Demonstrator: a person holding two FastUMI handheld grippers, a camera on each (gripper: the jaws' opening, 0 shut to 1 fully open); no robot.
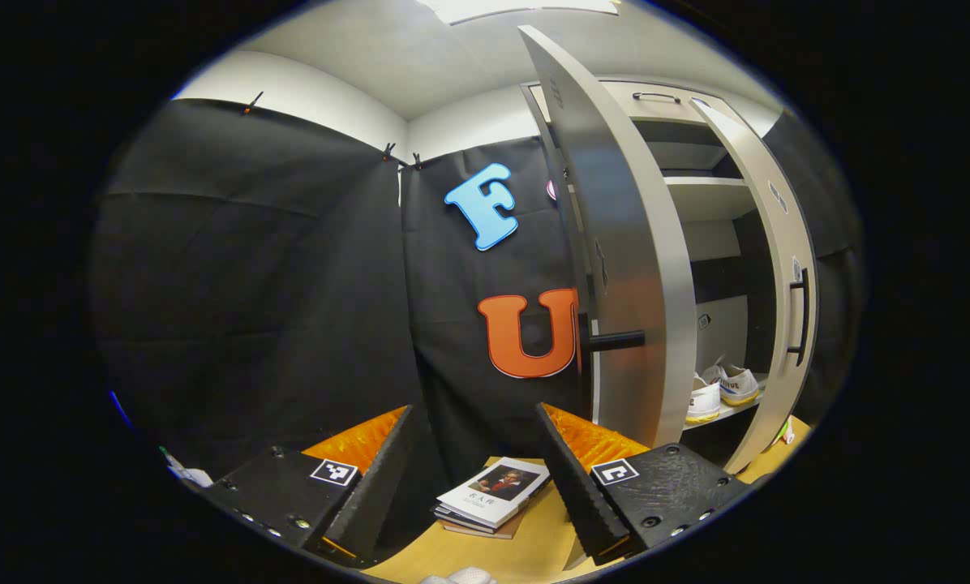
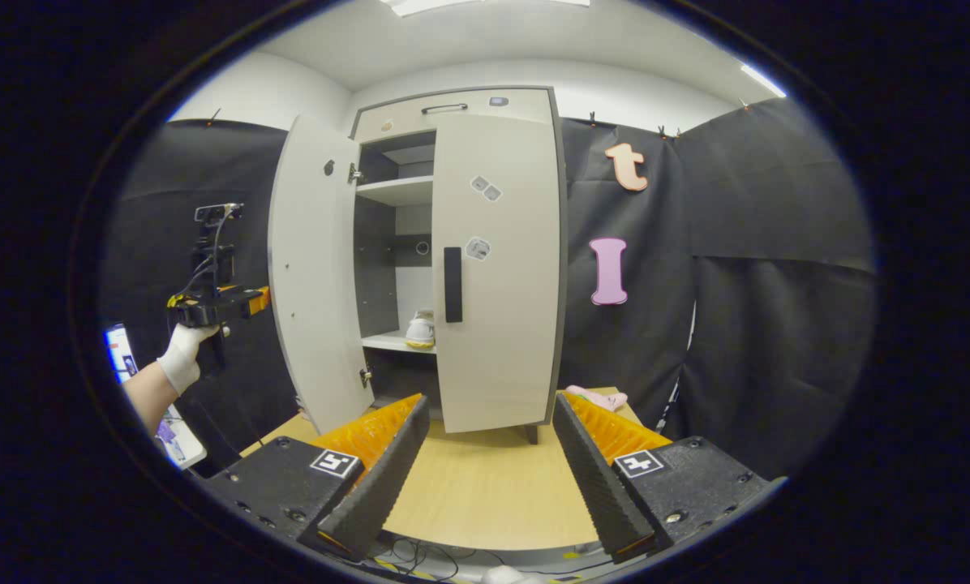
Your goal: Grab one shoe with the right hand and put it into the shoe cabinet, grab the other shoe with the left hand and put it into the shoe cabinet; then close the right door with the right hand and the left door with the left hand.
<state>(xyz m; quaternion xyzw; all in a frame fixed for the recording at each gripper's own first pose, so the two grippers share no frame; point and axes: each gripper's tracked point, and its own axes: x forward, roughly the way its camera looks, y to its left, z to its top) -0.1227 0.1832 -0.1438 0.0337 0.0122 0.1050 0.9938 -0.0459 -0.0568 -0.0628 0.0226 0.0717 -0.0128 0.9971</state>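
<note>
The shoe cabinet stands on the table with its left door swung wide open. Its right door covers the right half, shut or nearly so. One white shoe shows on the lower shelf in the right gripper view. In the left gripper view two white shoes sit side by side there. My left gripper is open and empty, just left of the left door, below its black handle. A gloved hand holds the left gripper. My right gripper is open and empty, facing the cabinet front.
A stack of books lies on the wooden table beneath the left gripper. A pink cloth lies on the table right of the cabinet. The right door's handle faces me. Black cloth walls surround the booth.
</note>
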